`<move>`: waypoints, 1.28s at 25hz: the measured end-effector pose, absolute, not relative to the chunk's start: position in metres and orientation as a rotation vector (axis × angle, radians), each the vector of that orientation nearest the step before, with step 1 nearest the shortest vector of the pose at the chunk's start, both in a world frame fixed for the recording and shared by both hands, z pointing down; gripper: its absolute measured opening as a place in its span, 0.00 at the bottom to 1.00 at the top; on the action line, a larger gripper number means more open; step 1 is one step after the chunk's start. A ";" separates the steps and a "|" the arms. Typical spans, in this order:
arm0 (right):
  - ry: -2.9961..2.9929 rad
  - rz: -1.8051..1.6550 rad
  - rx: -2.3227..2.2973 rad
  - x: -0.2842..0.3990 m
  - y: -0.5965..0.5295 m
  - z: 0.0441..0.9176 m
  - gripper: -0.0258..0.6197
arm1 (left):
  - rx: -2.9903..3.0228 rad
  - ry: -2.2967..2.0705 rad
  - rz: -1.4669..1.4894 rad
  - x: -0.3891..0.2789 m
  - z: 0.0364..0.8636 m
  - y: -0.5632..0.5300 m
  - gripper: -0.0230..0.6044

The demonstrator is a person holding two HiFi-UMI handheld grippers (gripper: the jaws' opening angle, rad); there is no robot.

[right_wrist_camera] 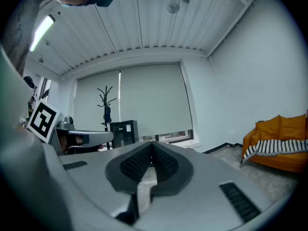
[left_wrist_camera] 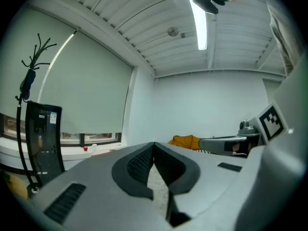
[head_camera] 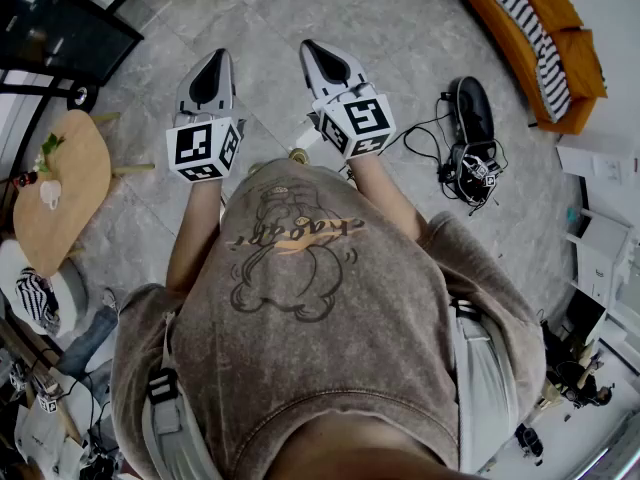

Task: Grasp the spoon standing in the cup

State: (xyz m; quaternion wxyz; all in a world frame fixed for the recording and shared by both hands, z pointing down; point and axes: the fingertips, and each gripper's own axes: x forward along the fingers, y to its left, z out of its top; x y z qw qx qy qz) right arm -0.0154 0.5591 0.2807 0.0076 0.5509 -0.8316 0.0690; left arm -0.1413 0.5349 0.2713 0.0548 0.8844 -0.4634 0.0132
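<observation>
In the head view a small white cup (head_camera: 50, 194) stands on a low wooden table (head_camera: 75, 213) at the far left, beside a green sprig; no spoon can be made out at this size. Both grippers are held up in front of the person's chest, well to the right of that table and pointing away from it. My left gripper (head_camera: 215, 60) is shut, its jaws meeting at the tips (left_wrist_camera: 154, 144) with nothing between them. My right gripper (head_camera: 312, 48) is likewise shut and empty (right_wrist_camera: 152, 143). Neither gripper view shows the cup.
Grey stone floor lies ahead. An orange sofa (head_camera: 545, 38) with a striped cushion stands at the back right (right_wrist_camera: 281, 146). A black device with tangled cables (head_camera: 470, 143) lies on the floor to the right. A coat rack (left_wrist_camera: 30, 81) and a black cabinet (left_wrist_camera: 44, 136) stand by the window.
</observation>
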 end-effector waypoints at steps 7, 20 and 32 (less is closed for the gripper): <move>-2.629 0.249 1.719 0.000 0.548 0.282 0.07 | 2.688 -1.409 0.050 -0.125 0.275 0.524 0.06; -2.642 0.275 1.705 0.051 0.544 0.292 0.07 | 2.583 -1.481 0.000 -0.104 0.296 0.507 0.06; -2.648 0.268 1.673 0.060 0.506 0.306 0.07 | 2.603 -1.468 0.000 -0.086 0.302 0.465 0.06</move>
